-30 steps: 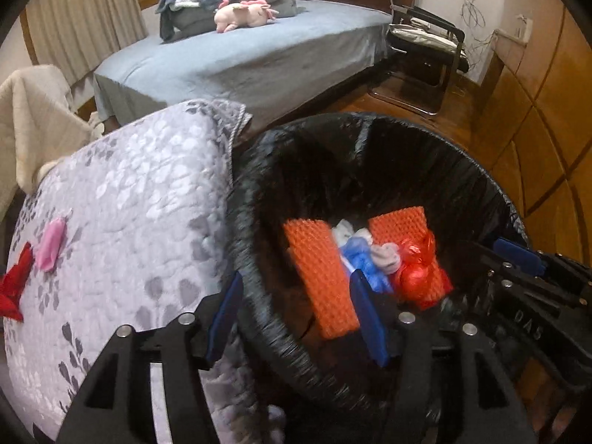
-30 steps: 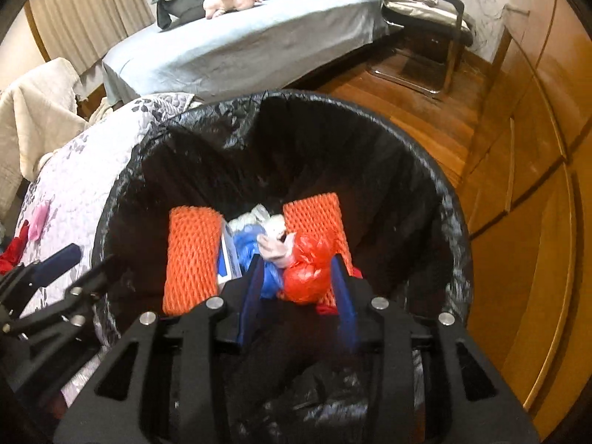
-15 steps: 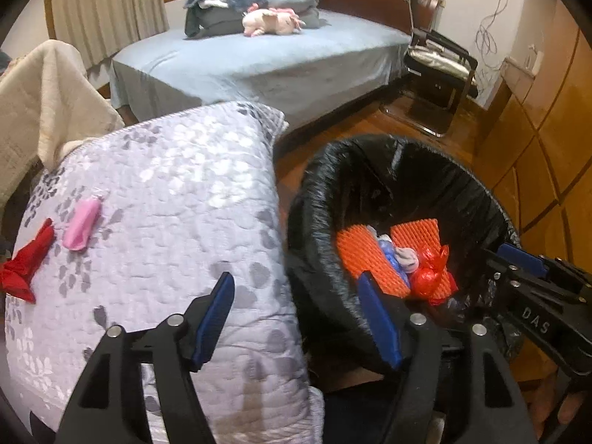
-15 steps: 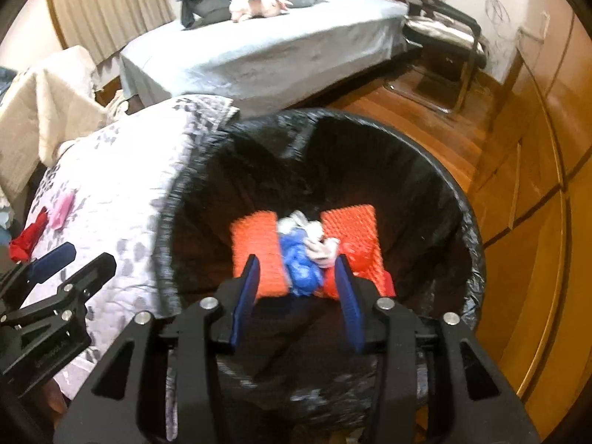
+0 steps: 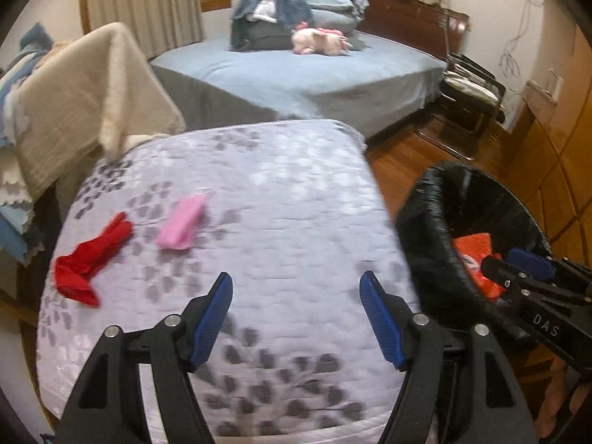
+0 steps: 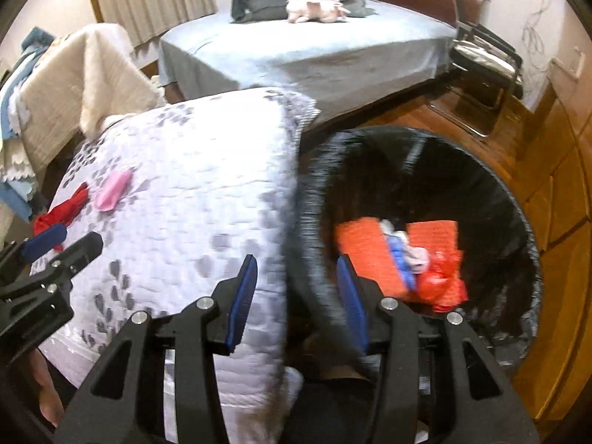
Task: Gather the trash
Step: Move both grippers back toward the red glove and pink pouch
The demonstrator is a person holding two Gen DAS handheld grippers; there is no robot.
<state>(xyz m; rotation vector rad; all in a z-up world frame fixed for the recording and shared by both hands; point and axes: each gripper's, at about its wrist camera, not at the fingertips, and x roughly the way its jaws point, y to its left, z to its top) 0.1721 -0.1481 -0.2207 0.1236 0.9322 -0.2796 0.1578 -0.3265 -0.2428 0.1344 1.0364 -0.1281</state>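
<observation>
On the quilted surface beside the black-lined bin, the red scrap and smaller pink scrap lie side by side, long axes slanting up-right, while the left gripper hovers wide open and empty and the right gripper is half-open, holding nothing.

The left gripper points downward with its blue-padded jaws spread wide and nothing between the pads. The right gripper also tilts down, its jaws parted more narrowly, with nothing clamped between its fingertips. The two tools sit side by side: each camera catches the other's black finger and blue pad at the frame edge. A bit of hand, seemingly the left, shows blurred beneath the left tool.
</observation>
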